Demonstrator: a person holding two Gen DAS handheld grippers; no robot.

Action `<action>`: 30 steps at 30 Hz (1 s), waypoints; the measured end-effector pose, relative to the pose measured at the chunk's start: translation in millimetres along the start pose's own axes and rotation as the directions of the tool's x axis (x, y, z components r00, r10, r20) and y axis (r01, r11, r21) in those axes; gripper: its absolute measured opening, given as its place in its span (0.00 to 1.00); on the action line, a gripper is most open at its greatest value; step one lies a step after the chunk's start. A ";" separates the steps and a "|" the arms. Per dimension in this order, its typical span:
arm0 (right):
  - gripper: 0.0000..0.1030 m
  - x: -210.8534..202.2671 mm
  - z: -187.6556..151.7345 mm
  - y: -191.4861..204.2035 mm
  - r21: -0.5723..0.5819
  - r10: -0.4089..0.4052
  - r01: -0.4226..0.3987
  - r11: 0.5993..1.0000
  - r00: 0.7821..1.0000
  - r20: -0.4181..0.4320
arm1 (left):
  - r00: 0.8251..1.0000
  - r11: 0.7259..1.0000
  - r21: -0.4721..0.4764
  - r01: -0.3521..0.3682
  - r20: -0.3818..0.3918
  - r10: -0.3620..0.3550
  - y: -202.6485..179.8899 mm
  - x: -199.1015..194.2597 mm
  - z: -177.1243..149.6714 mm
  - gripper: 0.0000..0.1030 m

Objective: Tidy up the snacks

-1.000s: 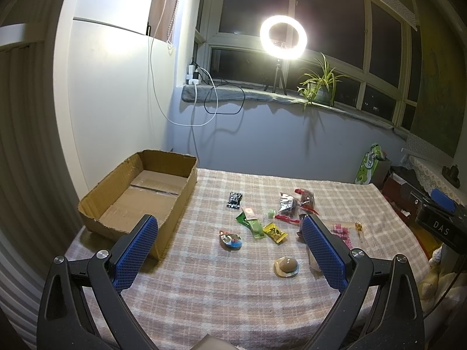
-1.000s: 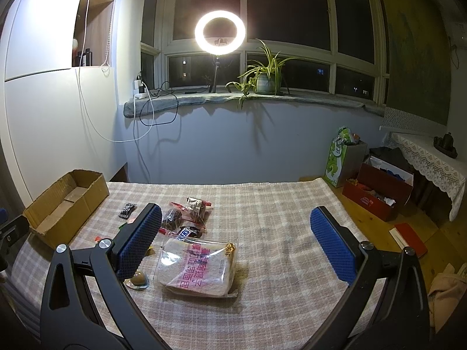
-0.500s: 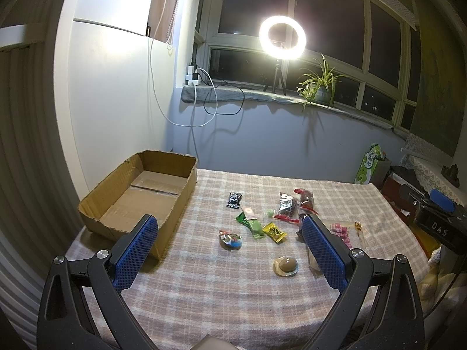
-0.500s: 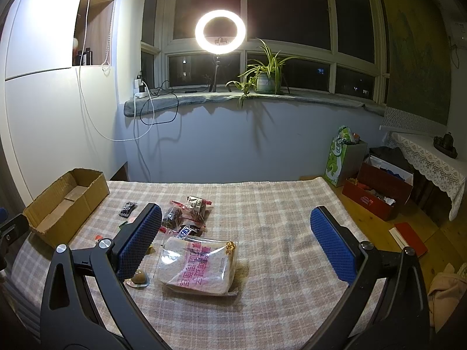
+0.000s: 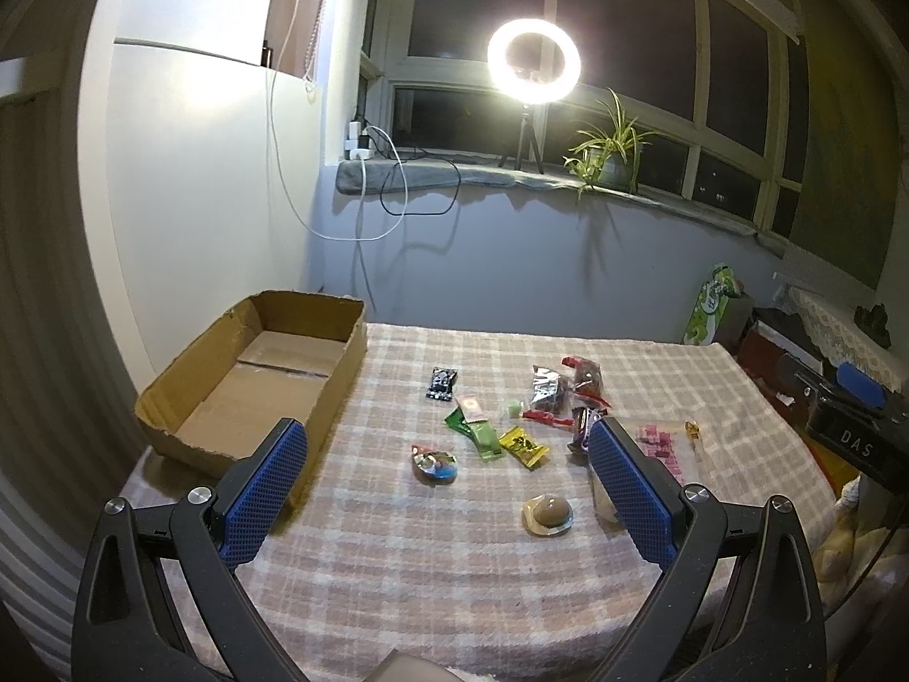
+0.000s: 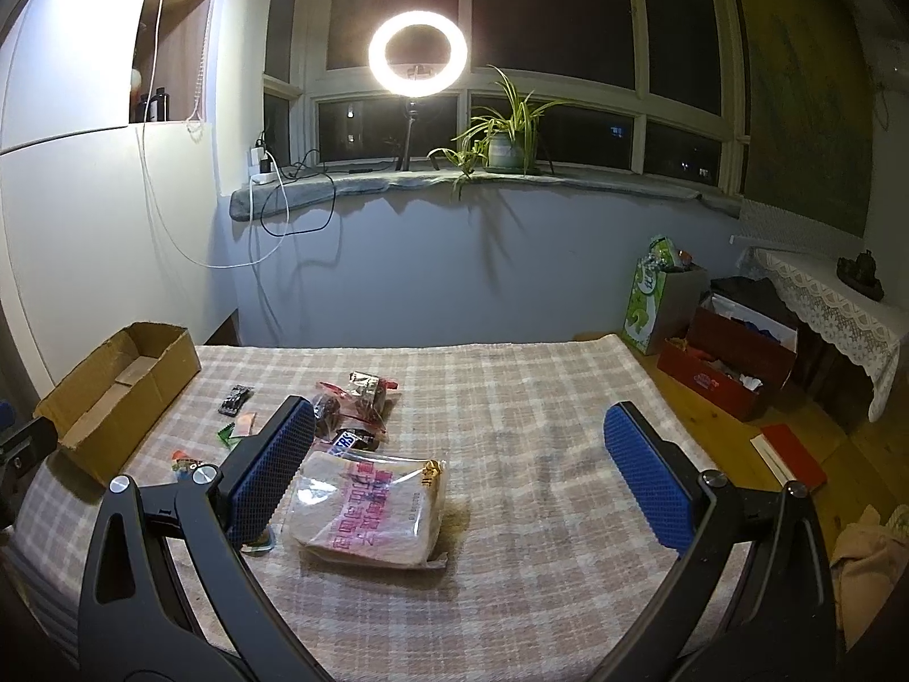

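Observation:
Several small snack packets lie on the checked tablecloth: a black one, a green one, a yellow one, a round brown sweet and red-wrapped ones. An open cardboard box stands empty at the table's left. My left gripper is open and empty above the near table. My right gripper is open and empty; a clear bread bag lies just inside its left finger. The box shows at the left of the right wrist view.
A ring light and a potted plant stand on the windowsill behind the table. Bags and red boxes sit on the floor to the right. The right gripper shows at the right edge of the left wrist view.
Almost nothing: both grippers stay open and hold nearly still; the right view has shifted very slightly.

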State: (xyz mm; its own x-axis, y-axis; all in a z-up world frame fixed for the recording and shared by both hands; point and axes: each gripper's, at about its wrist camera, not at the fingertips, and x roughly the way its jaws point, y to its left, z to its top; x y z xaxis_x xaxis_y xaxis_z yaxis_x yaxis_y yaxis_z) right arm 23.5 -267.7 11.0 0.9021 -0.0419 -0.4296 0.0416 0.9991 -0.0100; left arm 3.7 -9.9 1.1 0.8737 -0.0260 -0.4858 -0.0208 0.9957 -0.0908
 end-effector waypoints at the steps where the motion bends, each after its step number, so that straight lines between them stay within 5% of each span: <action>1: 1.00 1.5 0.3 -0.3 -0.001 -0.001 0.001 1.000 1.000 -0.003 | 1.000 1.000 0.002 -0.002 0.000 0.002 -0.7 0.3 0.0 0.97; 11: 1.00 13.9 -1.5 -2.6 0.004 0.007 -0.007 1.000 1.000 -0.029 | 1.000 1.000 0.001 0.002 -0.020 -0.002 0.7 9.3 0.2 0.96; 20: 1.00 41.9 -12.2 -7.3 0.009 0.063 -0.062 0.998 0.989 -0.136 | 0.990 0.995 -0.001 0.104 -0.100 -0.103 -5.5 31.8 -6.1 0.94; 27: 1.00 66.1 -26.6 -24.4 0.066 0.164 -0.152 0.986 0.956 -0.244 | 0.959 0.977 -0.025 0.210 -0.190 -0.211 -15.4 56.7 -13.9 0.87; 30: 1.00 72.3 -32.8 -28.4 0.091 0.221 -0.204 0.975 0.936 -0.272 | 0.930 0.962 -0.058 0.269 -0.244 -0.275 -19.6 70.8 -17.4 0.80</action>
State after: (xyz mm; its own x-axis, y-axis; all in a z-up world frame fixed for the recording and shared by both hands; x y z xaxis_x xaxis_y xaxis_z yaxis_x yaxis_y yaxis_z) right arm 73.4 -298.8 -49.4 0.7369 0.1844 -0.6504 -0.1046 0.9816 0.1597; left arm 57.5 -32.8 -46.6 0.6998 -0.3194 -0.6390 0.1866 0.9452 -0.2681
